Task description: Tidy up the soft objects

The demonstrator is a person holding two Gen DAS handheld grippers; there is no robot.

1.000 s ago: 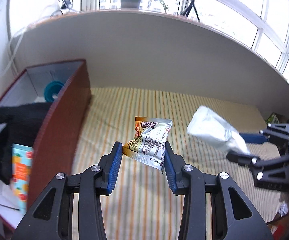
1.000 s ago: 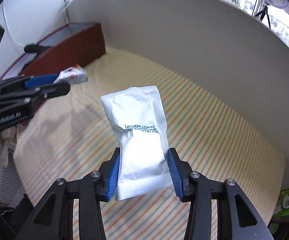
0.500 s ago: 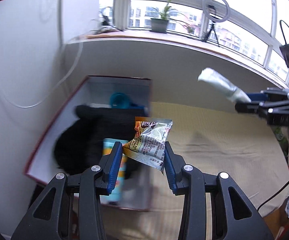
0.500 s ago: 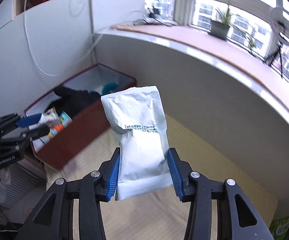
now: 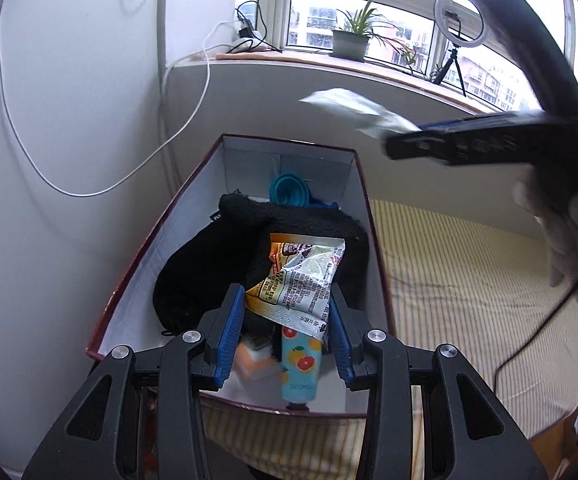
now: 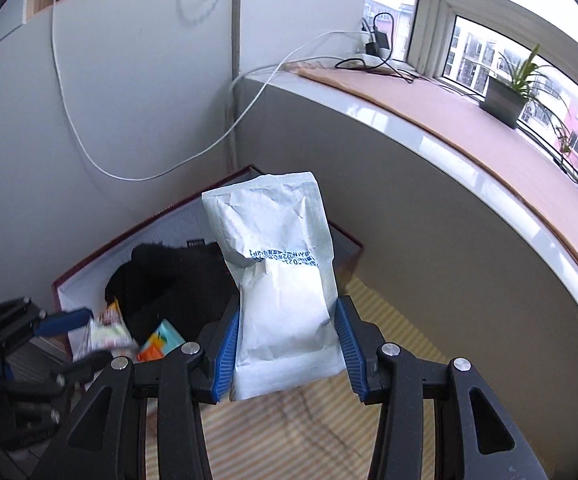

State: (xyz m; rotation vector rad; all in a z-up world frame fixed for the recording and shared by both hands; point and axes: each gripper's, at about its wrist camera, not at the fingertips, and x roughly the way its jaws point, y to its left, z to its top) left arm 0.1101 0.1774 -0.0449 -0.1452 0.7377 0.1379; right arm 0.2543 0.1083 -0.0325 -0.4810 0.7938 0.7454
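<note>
My left gripper point(image 5: 287, 332) is shut on a silver and orange snack packet point(image 5: 303, 280) and holds it over the near end of a dark red box point(image 5: 137, 264) with a white inside. In that box lie a black knitted garment point(image 5: 225, 264), a teal collapsible cup point(image 5: 289, 189) and a blue fruit-print tube point(image 5: 301, 364). My right gripper point(image 6: 285, 344) is shut on a white paper pouch point(image 6: 281, 276) with blue print, up in the air beside the box point(image 6: 89, 264). That pouch point(image 5: 353, 110) shows blurred at the upper right of the left wrist view.
The box stands in a corner against white walls, at the left end of a yellow striped cloth point(image 5: 465, 288). A white cable point(image 5: 137, 168) hangs down the wall. A windowsill point(image 6: 469, 120) with a potted plant point(image 6: 509, 92) runs behind. A gloved hand point(image 5: 561, 224) holds the right gripper.
Both grippers have swung left, from over the striped cloth to the box. The snack packet now hangs over the box's inside, and the white pouch has come up close beside it.
</note>
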